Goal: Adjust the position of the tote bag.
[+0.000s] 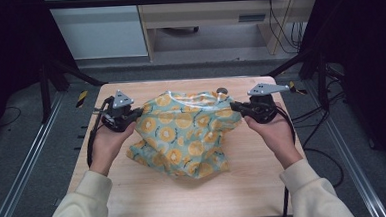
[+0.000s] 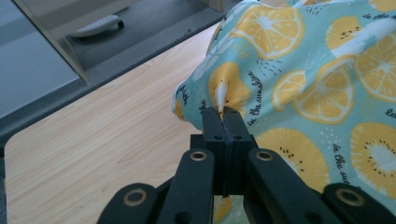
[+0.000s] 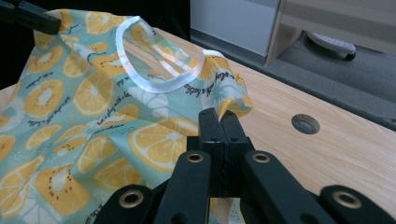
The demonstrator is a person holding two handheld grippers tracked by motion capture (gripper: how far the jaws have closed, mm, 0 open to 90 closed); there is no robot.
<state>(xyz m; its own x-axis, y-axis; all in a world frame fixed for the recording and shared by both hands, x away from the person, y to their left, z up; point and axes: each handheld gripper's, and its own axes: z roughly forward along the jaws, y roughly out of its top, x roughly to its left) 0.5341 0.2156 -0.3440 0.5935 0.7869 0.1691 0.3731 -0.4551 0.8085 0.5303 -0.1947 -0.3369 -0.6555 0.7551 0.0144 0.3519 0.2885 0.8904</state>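
High view overhead facing forward, tool views close, sharing cloth point(image 1: 187, 134)

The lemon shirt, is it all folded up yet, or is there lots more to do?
Not folded yet. Done so far: the left gripper and the right gripper are each shut on an edge of the lemon shirt. In hand: its top is lifted between them while the bottom lies crumpled on the wooden table. Probably left: spreading it flat and doing every fold.
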